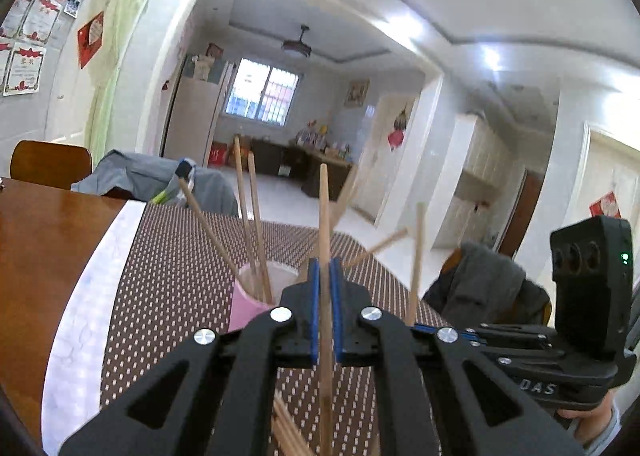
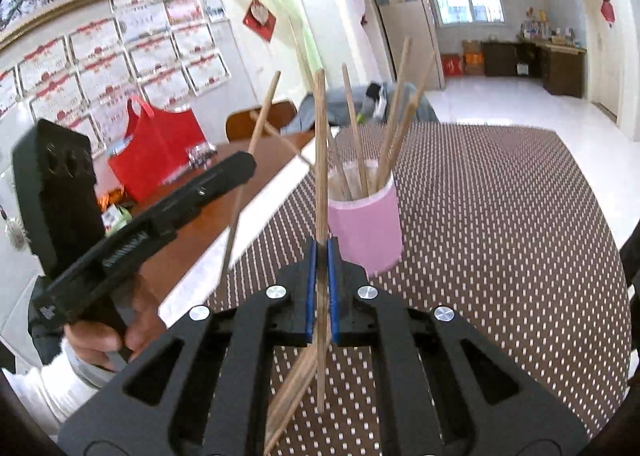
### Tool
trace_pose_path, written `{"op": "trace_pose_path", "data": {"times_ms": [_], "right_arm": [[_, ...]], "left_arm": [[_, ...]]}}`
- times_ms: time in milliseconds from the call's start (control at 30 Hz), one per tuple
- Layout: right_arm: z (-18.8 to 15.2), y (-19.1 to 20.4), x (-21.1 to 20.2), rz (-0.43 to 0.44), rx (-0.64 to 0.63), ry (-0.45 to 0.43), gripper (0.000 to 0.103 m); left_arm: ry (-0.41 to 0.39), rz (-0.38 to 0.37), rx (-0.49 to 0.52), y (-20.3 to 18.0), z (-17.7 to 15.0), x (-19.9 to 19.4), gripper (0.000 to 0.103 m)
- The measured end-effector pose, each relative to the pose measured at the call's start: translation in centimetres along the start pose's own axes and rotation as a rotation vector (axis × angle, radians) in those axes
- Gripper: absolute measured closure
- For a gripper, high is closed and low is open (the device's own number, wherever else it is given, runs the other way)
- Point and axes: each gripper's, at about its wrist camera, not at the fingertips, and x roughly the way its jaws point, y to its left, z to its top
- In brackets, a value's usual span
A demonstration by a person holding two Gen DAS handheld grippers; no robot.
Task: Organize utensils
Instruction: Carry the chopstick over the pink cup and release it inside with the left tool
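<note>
The pink cup [image 2: 366, 216], bristling with chopsticks, stands centre frame on the dotted worktop [image 2: 500, 216], just ahead of the right hand-held gripper [image 2: 322, 276], clamped on an upright chopstick [image 2: 320, 160]. The left hand-held gripper [image 1: 325, 296] pinches another chopstick [image 1: 325, 216] upright too, cup ahead, lower left.

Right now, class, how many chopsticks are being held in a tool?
2: one chopstick is clamped upright in the left tool, and another chopstick is clamped in the right tool. More stand in the pink cup.
</note>
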Motion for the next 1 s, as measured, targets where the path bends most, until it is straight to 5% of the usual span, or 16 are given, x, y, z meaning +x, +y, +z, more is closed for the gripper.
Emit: {"op": "trace_pose_path", "data": {"times_ms": [533, 1000], "right_arm": [[6.3, 1.0, 1.8, -0.008, -0.037, -0.186, 0.097], [9.5, 0.3, 2.8, -0.027, -0.029, -0.265, 0.097]], "left_arm": [[-0.261, 0.024, -0.017, 1.0, 4.4, 4.0, 0.098], [-0.392, 0.104, 0.033, 1.0, 5.3, 7.2, 0.098]]}}
